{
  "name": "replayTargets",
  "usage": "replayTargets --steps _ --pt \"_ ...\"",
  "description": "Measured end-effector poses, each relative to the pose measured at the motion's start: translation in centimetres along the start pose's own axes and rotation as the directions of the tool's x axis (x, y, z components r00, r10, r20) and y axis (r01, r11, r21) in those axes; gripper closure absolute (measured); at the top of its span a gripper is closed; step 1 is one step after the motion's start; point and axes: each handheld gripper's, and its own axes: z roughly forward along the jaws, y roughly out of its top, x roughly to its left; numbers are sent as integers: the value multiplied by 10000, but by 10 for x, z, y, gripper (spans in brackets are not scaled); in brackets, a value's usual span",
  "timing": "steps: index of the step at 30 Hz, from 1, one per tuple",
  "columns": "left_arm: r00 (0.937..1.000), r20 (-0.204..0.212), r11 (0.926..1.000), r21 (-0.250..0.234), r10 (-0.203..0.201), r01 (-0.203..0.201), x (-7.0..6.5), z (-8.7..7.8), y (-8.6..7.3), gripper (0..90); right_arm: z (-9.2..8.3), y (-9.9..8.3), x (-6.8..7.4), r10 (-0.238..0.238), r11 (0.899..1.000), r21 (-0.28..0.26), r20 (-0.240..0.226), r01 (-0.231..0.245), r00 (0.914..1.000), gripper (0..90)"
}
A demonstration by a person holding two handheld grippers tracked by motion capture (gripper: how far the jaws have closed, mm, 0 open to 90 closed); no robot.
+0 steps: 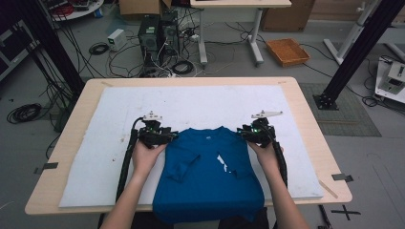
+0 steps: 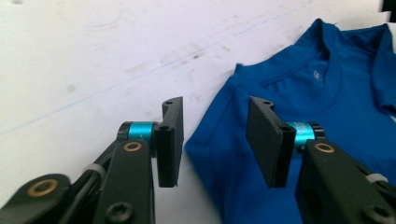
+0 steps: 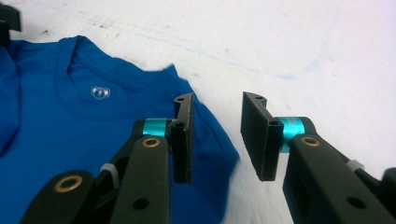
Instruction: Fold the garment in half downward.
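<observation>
- The left gripper point(image 2: 215, 140) stands with its jaws parted and nothing between the pads; through the gap shows the left shoulder edge of the blue T-shirt point(image 2: 299, 116), lying just beyond and below the fingertips, not gripped.
- The right gripper point(image 3: 217, 140) is likewise parted and empty; its gap straddles the T-shirt's other shoulder edge, blue cloth behind one jaw and bare white mat point(image 3: 303, 56) behind the other.
- In the high view the left gripper point(image 1: 157, 136) and right gripper point(image 1: 255, 133) flank the T-shirt point(image 1: 210, 176) at its two shoulders, about equally near, so neither hand has the advantage.
- The relation that matters: the shirt's long axis runs from the collar, far from the person, to the hem at the near table edge, and both sleeves already lie folded inward over the chest. The next fold, I judge, runs along or across that axis, starting from the shoulder line.
- Hard to make out: the hem hangs over the near edge of the mat point(image 1: 119, 119), and its lower end is cut off. A small white patch on the chest could be a print or a gap in the folds; I cannot tell which.
- Whether the fingertips touch the cloth is unclear.
</observation>
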Motion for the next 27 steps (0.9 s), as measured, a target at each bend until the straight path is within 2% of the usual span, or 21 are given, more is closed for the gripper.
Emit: replayTargets --steps 2,3,7,13,16,18,20,23,25,27 --pt "10000 35 9999 139 23 -23 0 8 5 555 9 6 2 -83 9997 239 -52 84 10000 653" --pt "9998 160 9992 368 126 -131 1 12 7 554 13 8 2 -130 9994 318 -44 131 9999 653" --pt "9996 60 9977 631 263 -266 2 23 12 552 28 12 2 -171 9978 642 -138 180 9998 652" --pt "9991 -83 9956 836 427 -419 2 26 11 573 43 11 4 -389 9935 1054 -325 421 9987 629" --pt "9966 -232 9919 1020 790 -762 -2 26 11 663 46 11 8 -833 9890 1226 18 824 9965 722" --pt "9921 -459 9875 1118 1168 -1111 -6 26 11 675 45 11 7 -816 9887 1242 -208 836 9964 791" --pt "9864 -674 9827 1201 1498 -1410 -9 27 11 695 44 10 8 -894 9879 1261 -164 908 9959 828" --pt "9865 -790 9841 1176 1432 -1335 -10 27 10 745 44 11 9 -1007 9873 1217 -167 1020 9948 874" --pt "9889 -571 9845 1177 1371 -1298 -10 27 10 839 43 10 11 -1052 9875 1160 -152 1063 9943 881" --pt "9885 -603 9843 1189 1385 -1307 -11 27 10 873 42 10 12 -1065 9884 1078 -131 1073 9942 883"
